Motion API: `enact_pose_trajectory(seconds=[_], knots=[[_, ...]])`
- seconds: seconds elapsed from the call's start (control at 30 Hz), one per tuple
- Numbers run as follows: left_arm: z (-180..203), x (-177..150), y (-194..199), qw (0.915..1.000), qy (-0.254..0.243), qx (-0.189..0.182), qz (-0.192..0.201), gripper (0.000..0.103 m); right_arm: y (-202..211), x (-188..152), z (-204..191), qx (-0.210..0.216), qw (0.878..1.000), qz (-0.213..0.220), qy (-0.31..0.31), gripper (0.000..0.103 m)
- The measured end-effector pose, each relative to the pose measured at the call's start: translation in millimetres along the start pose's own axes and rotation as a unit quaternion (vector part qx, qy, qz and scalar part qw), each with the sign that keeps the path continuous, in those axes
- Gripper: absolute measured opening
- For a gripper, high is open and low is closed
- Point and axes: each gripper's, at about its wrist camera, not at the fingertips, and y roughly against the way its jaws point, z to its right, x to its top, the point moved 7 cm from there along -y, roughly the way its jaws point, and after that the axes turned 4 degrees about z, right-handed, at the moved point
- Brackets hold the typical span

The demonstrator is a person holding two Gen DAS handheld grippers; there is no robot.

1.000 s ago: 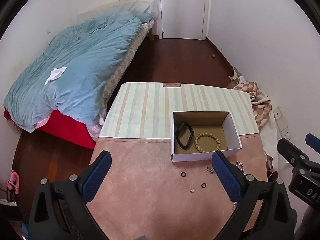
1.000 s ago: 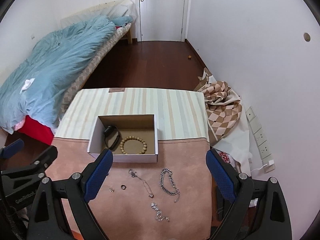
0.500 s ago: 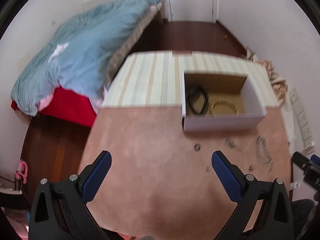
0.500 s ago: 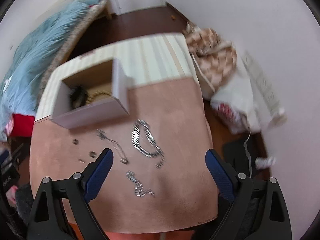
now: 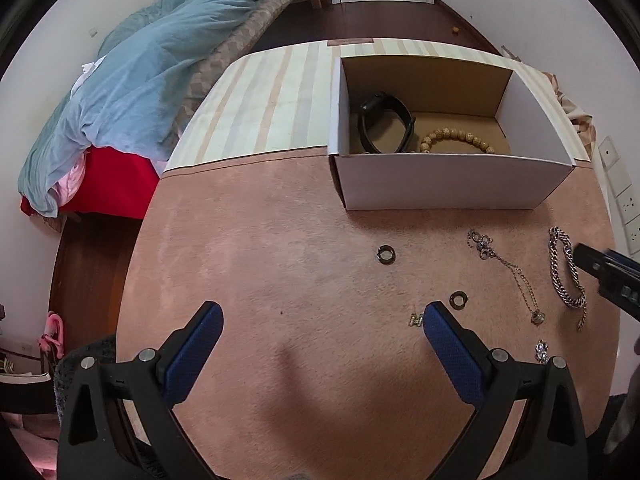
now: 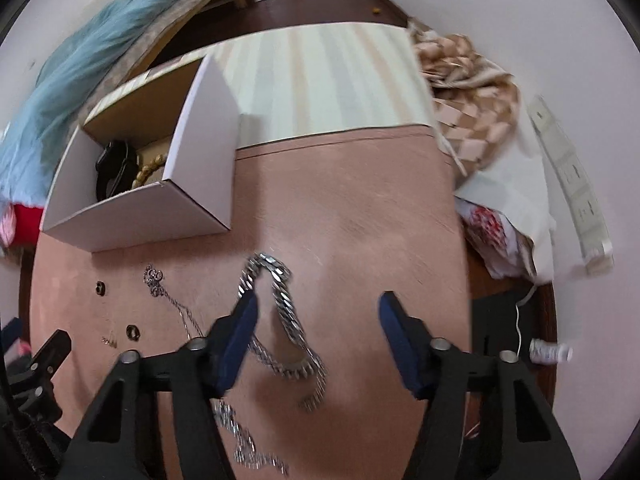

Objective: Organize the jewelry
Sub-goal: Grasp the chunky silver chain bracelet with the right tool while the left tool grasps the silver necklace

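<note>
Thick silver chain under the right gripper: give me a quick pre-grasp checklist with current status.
1. Right gripper jaws open: ok.
2. Thick silver chain between the jaws: ok, though its left strand runs under the left finger.
3. Chain free of the thin necklace: ok, they lie apart.
4. Box has room: ok, only the black band and bead bracelet are inside.
5. Left gripper clear: ok, open, empty.

Home bedroom; bed (image 5: 168,80) with blue duvet (image 5: 132,92); wooden floor (image 5: 380,20)

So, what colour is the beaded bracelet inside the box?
The round beaded bracelet is light tan, like wood; the left wrist view shows it best.
</note>
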Motion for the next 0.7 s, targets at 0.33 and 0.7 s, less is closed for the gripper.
enact_pose_trajectory(seconds=[0.33,0.7], knots=[[39.9,-3.4,2.5,0.9993,-0.026,-0.028,-0.004,0.102,-2.6,-3.0,2.3,-0.006,0.999,0.006,0.036,0.008],[131.4,-15.4,5.4,0.987,-0.093,-0.131,-0.011,0.088,25.2,-29.5,63.6,0.007,0.998,0.013,-0.063,0.008]])
